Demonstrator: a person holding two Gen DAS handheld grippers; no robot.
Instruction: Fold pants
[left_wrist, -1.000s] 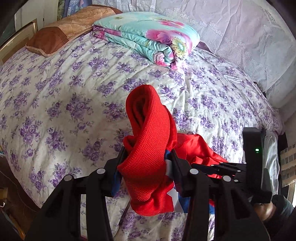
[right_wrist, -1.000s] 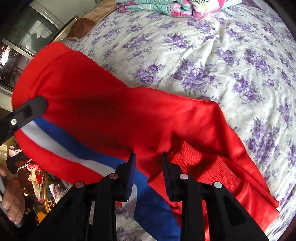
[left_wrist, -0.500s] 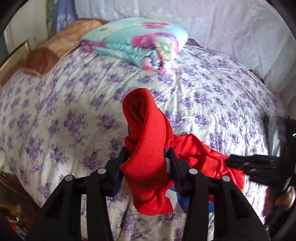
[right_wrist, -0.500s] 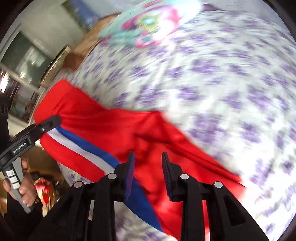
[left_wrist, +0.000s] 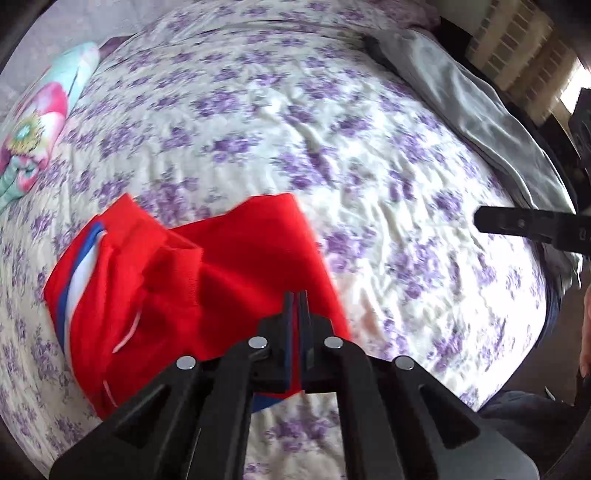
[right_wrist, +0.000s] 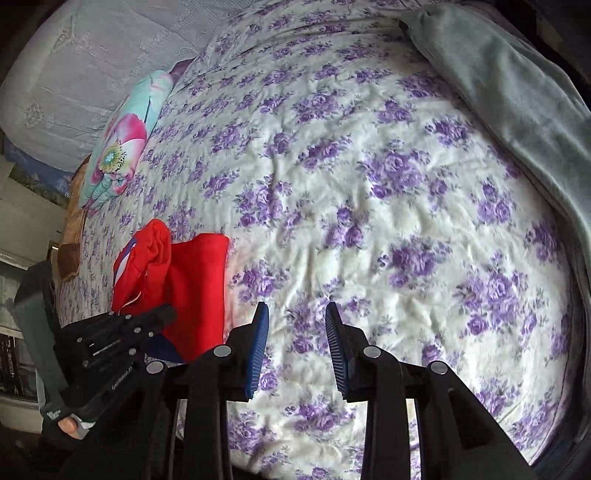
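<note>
The red pants (left_wrist: 177, 295), with a blue and white side stripe, lie in a folded bundle on the purple-flowered bedspread (left_wrist: 332, 129). My left gripper (left_wrist: 295, 301) is shut, and its tips are over the bundle's near right corner. A red sliver shows between the pads; I cannot tell whether cloth is pinched. The right wrist view shows the pants (right_wrist: 199, 280) at the left with the left gripper (right_wrist: 168, 315) over them. My right gripper (right_wrist: 295, 312) stands open over bare bedspread (right_wrist: 369, 184), well right of the pants. One of its fingers (left_wrist: 517, 225) shows at the right edge.
A folded floral quilt (right_wrist: 118, 144) and a brown pillow (right_wrist: 70, 258) lie at the head of the bed. A grey blanket (right_wrist: 517, 92) runs along the far side. The bed's edge curves along the bottom right. A person's hand (right_wrist: 68, 424) grips the left handle.
The pants hung bunched between my left jaws; now they lie on the bed and those jaws have come together. Both views have rolled. My right gripper left the pants and swung right.
</note>
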